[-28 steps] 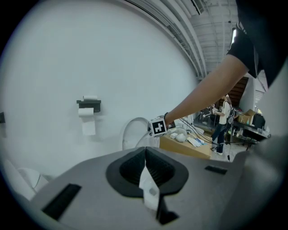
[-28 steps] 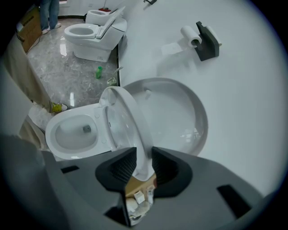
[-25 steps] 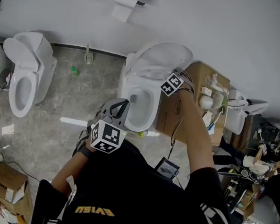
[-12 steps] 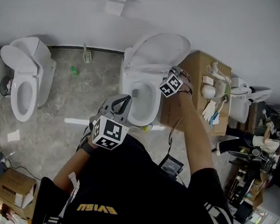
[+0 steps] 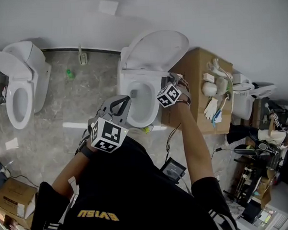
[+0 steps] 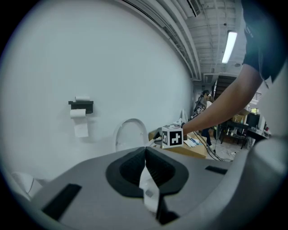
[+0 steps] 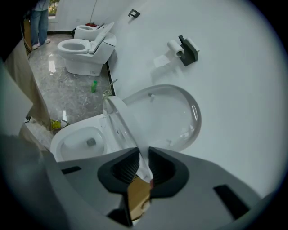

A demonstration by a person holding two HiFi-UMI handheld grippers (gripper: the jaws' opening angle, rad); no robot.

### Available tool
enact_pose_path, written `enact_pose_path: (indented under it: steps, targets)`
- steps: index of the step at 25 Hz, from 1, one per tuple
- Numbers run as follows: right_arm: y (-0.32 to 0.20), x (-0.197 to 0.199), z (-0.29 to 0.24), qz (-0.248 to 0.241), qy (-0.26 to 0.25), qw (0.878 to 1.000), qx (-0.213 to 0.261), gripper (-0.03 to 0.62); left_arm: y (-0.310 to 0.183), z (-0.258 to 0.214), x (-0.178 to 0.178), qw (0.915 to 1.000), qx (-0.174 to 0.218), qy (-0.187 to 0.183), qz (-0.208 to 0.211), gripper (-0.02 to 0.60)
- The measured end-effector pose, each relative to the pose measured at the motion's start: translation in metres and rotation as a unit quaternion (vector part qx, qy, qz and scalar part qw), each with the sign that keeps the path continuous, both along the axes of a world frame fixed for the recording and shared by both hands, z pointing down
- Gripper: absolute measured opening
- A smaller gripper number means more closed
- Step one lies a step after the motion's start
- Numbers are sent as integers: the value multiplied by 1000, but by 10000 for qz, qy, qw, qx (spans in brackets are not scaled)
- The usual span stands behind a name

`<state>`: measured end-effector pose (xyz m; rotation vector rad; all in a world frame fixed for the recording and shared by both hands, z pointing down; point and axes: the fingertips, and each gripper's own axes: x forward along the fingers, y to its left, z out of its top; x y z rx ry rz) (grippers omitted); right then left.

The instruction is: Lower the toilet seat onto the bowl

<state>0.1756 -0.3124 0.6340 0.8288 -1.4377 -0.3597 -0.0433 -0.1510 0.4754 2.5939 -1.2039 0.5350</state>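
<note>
The white toilet stands at the wall with its lid [image 5: 157,47] upright. The seat [image 5: 148,72] hangs tilted between the lid and the bowl [image 5: 138,101]. My right gripper [image 5: 168,80] is shut on the seat's right rim. In the right gripper view the seat [image 7: 118,123] runs edge-on into the jaws of the right gripper [image 7: 143,155], with the lid [image 7: 173,114] behind it and the bowl [image 7: 83,141] to the left. My left gripper [image 5: 116,109] hovers in front of the bowl, shut and holding nothing. In the left gripper view the left gripper [image 6: 145,150] faces the lid [image 6: 130,134].
A brown cardboard box [image 5: 201,91] with gloves and bottles on top stands tight against the toilet's right side. A second toilet [image 5: 20,80] is at the far left. A green bottle [image 5: 69,73] and a brush [image 5: 82,57] sit on the floor by the wall. A paper holder [image 5: 109,1] hangs on the wall above.
My right gripper has come toward me with the seat, and the seat now stands further off the lid. The left gripper has hardly moved.
</note>
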Motion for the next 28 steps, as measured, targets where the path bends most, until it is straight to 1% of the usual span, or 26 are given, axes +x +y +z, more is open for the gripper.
enact_pose_path:
  steps: [6, 15, 17, 21, 24, 28]
  targets:
    - [13, 2, 3, 109, 48, 9998, -160, 60, 3, 2, 12, 9998, -10, 2, 208, 12]
    - [41, 6, 12, 114, 15, 9994, -339, 66, 9, 9, 26, 9990, -49, -40, 443, 12]
    - [47, 6, 14, 155, -77, 9993, -344, 67, 10, 9, 29, 9987, -52, -47, 498, 12]
    - [60, 8, 17, 282, -415, 9978, -426, 77, 10, 9, 34, 9982, -22, -62, 602, 12]
    - [69, 9, 20, 316, -397, 9976, -460, 78, 11, 11, 37, 9978, -29, -79, 657, 12]
    - [77, 10, 26, 330, -315, 9970, -624, 84, 13, 12, 36, 9977, -37, -76, 673, 12]
